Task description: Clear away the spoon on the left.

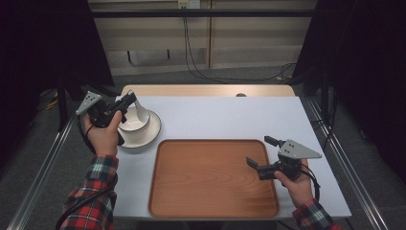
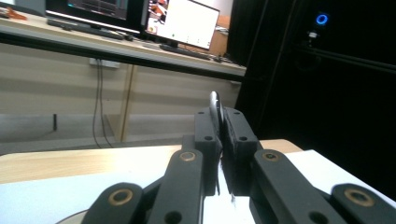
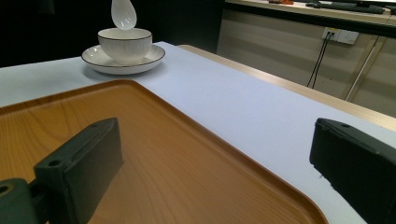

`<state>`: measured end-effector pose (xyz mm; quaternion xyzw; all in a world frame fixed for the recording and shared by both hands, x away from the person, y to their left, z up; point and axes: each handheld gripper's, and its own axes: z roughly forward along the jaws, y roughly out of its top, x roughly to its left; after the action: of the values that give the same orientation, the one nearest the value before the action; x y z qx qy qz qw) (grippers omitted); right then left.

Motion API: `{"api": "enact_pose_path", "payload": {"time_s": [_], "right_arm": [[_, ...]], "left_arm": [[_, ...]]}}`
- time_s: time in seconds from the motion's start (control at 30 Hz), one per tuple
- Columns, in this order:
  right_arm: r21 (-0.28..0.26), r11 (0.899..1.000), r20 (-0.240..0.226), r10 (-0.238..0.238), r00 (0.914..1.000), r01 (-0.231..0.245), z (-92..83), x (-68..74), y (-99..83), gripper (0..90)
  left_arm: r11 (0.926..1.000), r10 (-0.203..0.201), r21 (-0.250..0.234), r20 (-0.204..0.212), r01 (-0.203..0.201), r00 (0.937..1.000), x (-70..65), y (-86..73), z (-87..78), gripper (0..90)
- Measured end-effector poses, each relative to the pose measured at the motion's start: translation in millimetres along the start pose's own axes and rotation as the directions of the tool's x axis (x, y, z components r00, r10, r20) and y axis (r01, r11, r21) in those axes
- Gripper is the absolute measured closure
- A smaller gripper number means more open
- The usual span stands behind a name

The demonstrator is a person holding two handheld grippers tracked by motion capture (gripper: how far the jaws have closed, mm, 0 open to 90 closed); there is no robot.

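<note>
Near the table's left edge the left tool (image 1: 128, 99), clamped on a white spoon (image 3: 123, 13), holds it above the bowl (image 3: 124, 44) on its saucer (image 3: 95, 59), while the right tool (image 1: 261, 154) waits with jaws apart over the bare wooden tray (image 1: 210, 182), so loading seems barely begun.

Glossy white ceramic bowl (image 3: 124, 44) and saucer (image 3: 123, 60); smooth wood-grain tray (image 1: 213, 179); matt white table (image 1: 225, 120).
</note>
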<state>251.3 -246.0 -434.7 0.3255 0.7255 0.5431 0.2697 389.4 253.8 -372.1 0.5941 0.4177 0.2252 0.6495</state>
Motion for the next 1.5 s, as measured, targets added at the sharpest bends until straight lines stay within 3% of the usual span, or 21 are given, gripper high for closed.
{"api": "enact_pose_path", "payload": {"time_s": [0.37, 0.7, 1.13, 1.17, 1.2, 1.27, 1.33, 1.37, 1.5], "right_arm": [[-0.008, 1.0, 0.002, 0.012, 0.9999, -0.012, -0.9, -0.9, 0.1, 2.0], [-0.007, 1.0, 0.001, 0.012, 0.9999, -0.012, -0.6, -1.2, -0.3, 2.0], [-0.003, 1.0, -0.002, 0.011, 0.9999, -0.011, -0.2, -0.6, -0.5, 2.0], [-0.003, 1.0, -0.002, 0.008, 1.0, -0.008, 0.0, -0.7, -0.5, 2.0], [-0.003, 1.0, -0.002, 0.008, 1.0, -0.008, 0.0, -0.6, -0.5, 2.0], [-0.003, 1.0, -0.001, 0.007, 1.0, -0.007, 0.0, -0.7, -0.6, 2.0], [-0.003, 1.0, -0.001, 0.007, 1.0, -0.007, -0.1, -0.7, -0.6, 2.0], [-0.001, 1.0, -0.002, 0.01, 0.9999, -0.01, -0.2, -0.4, -0.6, 2.0], [0.002, 1.0, -0.002, 0.007, 1.0, -0.007, -0.1, -0.2, -0.5, 2.0]], "left_arm": [[0.9992, -0.02, 0.038, 0.098, 0.016, 0.995, -18.8, -3.8, -1.6, 85.4], [0.9958, -0.03, 0.091, 0.18, 0.014, 0.9832, -30.8, -15.7, -1.4, 85.4], [0.9904, -0.041, 0.138, 0.242, 0.007, 0.9695, -43.6, -32.2, -2.7, 85.4], [0.9895, -0.039, 0.145, 0.238, 0.005, 0.9706, -44.5, -33.4, -3.1, 85.4], [0.9892, -0.051, 0.146, 0.256, 0.013, 0.9654, -45.5, -34.9, -3.1, 85.4], [0.9884, -0.05, 0.152, 0.254, 0.011, 0.9659, -47.6, -37.6, -3.5, 85.4], [0.9865, -0.055, 0.164, 0.274, 0.01, 0.9602, -49.7, -39.8, -3.8, 85.4], [0.9859, -0.053, 0.167, 0.27, 0.008, 0.9613, -51.2, -40.8, -3.9, 85.4], [0.9841, -0.057, 0.178, 0.298, 0.003, 0.9528, -56.2, -43.8, -4.5, 85.4]]}}
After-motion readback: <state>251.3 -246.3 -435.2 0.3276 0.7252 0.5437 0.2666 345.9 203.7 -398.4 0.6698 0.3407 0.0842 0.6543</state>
